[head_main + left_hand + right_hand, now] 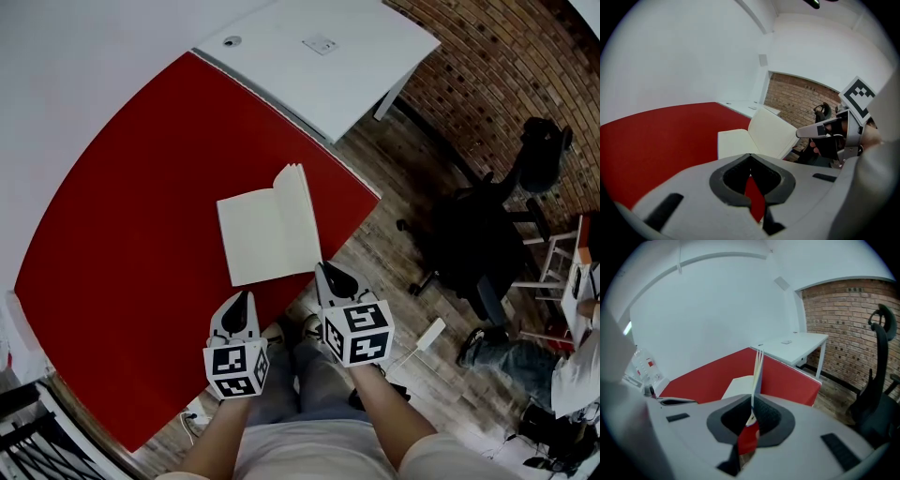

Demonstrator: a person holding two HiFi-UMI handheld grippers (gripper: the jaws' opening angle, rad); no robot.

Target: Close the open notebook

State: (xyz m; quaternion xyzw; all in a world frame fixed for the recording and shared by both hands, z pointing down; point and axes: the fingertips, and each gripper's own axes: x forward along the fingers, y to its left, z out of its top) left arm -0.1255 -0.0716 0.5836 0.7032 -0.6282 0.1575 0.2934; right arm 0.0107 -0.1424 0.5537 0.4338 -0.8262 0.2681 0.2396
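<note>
A notebook (261,236) with blank white pages lies open on the red table (141,216), near its front edge. Its right half (300,202) stands tilted up off the table. My right gripper (323,269) is shut on the lower corner of that raised half. In the right gripper view the raised pages (757,369) run edge-on into the shut jaws (752,404). My left gripper (246,298) hovers just in front of the left page, shut and holding nothing. The left gripper view shows the left gripper (750,157), the notebook (736,143) beyond it and the right gripper (806,132) at the raised half.
A white desk (319,56) adjoins the red table at the back. A black office chair (478,244) stands on the wooden floor by a brick wall (506,66). Another person's legs (516,361) show at the right. Small items (644,376) sit at the table's far left.
</note>
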